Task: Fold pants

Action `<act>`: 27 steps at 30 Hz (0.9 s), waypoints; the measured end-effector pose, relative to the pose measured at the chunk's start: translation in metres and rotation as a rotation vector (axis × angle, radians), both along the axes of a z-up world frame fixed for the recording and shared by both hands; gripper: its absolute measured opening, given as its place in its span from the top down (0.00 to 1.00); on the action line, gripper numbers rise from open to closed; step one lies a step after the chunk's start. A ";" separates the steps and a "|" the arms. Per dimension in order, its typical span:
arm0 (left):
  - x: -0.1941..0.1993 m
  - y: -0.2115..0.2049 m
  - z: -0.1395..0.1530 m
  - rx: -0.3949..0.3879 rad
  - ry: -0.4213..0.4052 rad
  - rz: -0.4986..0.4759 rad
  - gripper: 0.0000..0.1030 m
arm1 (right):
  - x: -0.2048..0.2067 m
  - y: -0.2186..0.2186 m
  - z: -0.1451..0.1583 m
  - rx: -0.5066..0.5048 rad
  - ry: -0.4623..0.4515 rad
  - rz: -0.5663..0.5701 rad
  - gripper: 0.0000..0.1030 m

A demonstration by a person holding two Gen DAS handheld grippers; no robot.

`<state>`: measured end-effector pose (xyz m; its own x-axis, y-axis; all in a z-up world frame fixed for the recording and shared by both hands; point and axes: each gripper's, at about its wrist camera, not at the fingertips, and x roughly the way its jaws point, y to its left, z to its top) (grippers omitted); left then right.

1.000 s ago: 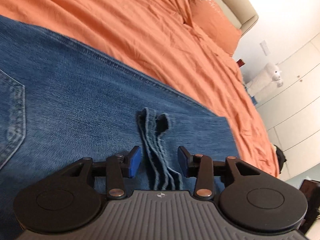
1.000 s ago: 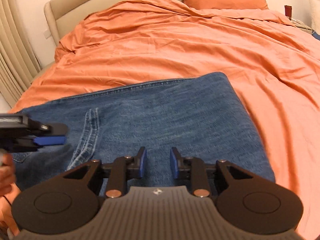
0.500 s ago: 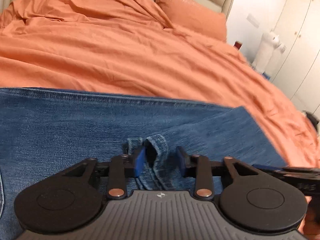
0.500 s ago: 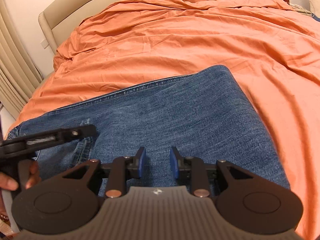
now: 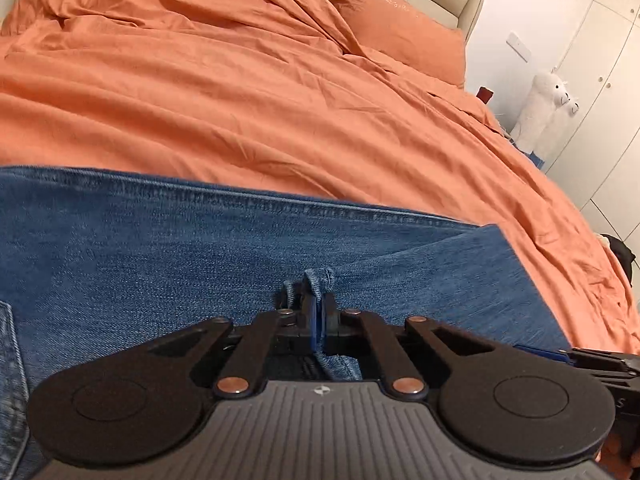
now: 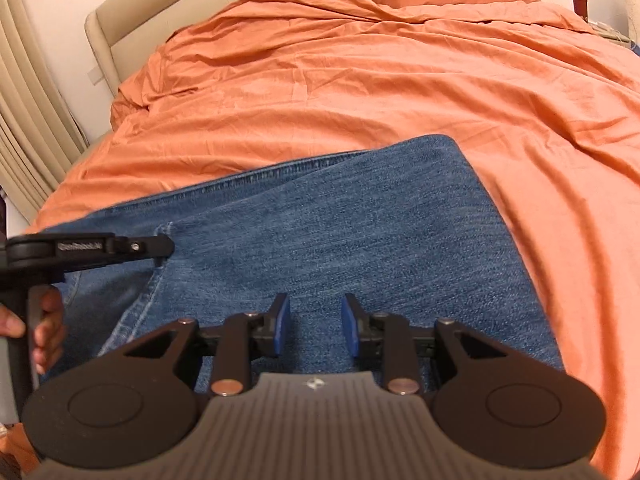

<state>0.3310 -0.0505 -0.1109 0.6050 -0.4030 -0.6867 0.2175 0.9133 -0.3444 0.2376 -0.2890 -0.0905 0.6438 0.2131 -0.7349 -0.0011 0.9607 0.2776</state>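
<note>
Blue denim pants lie folded lengthwise across the orange bed. My left gripper is shut on the bunched hem edge of the pants, which sticks up between its blue pads. In the right wrist view the pants spread under my right gripper, which is open and empty just above the denim near the folded end. The left gripper shows there at the left, held by a hand.
An orange pillow and a beige headboard are at the far end. A white plush toy stands by the wardrobe at right. A curtain hangs at the left.
My left gripper has closed on the pants' hem edge; it was open around it before. The right gripper stayed open and shifted slightly over the denim.
</note>
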 end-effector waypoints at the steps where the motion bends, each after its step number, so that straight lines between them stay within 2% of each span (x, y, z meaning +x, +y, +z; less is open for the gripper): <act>1: 0.000 0.002 0.001 -0.007 0.012 0.004 0.90 | 0.000 0.001 -0.001 -0.007 -0.001 0.004 0.76; 2: 0.000 0.006 0.005 -0.022 0.030 0.013 0.86 | 0.000 0.001 -0.001 -0.012 -0.003 0.008 0.76; 4: -0.001 0.016 0.012 -0.058 0.068 0.054 0.57 | -0.001 0.001 -0.001 -0.012 -0.006 0.009 0.75; 6: -0.004 0.027 0.015 -0.089 0.091 0.088 0.41 | -0.002 -0.001 0.001 -0.001 -0.007 0.003 0.71; 8: -0.004 0.032 0.007 -0.115 0.143 0.090 0.41 | -0.004 -0.002 0.003 -0.004 -0.010 -0.004 0.71; 10: -0.005 0.032 -0.002 -0.128 0.167 0.098 0.41 | -0.006 -0.002 0.006 -0.009 -0.018 -0.011 0.71; 14: -0.005 0.011 -0.004 -0.076 0.121 0.048 0.47 | -0.012 -0.009 0.012 -0.002 -0.037 -0.042 0.70; 15: -0.005 0.004 -0.005 -0.042 0.107 0.034 0.61 | -0.014 -0.011 0.014 0.001 -0.039 -0.055 0.70; 16: -0.006 -0.001 -0.006 -0.008 0.094 0.038 0.71 | -0.016 -0.014 0.015 0.004 -0.041 -0.068 0.70; 18: -0.008 -0.005 -0.006 0.035 0.062 0.048 0.82 | -0.018 -0.022 0.016 0.004 -0.047 -0.100 0.70; 20: -0.013 -0.005 0.002 0.031 0.024 0.048 0.90 | -0.021 -0.032 0.019 -0.003 -0.052 -0.152 0.70; 23: -0.021 -0.006 0.028 0.015 -0.066 0.026 0.92 | -0.029 -0.054 0.027 0.021 -0.067 -0.248 0.70; 27: -0.015 -0.003 0.072 0.004 -0.136 0.009 0.92 | -0.039 -0.072 0.038 0.013 -0.109 -0.322 0.70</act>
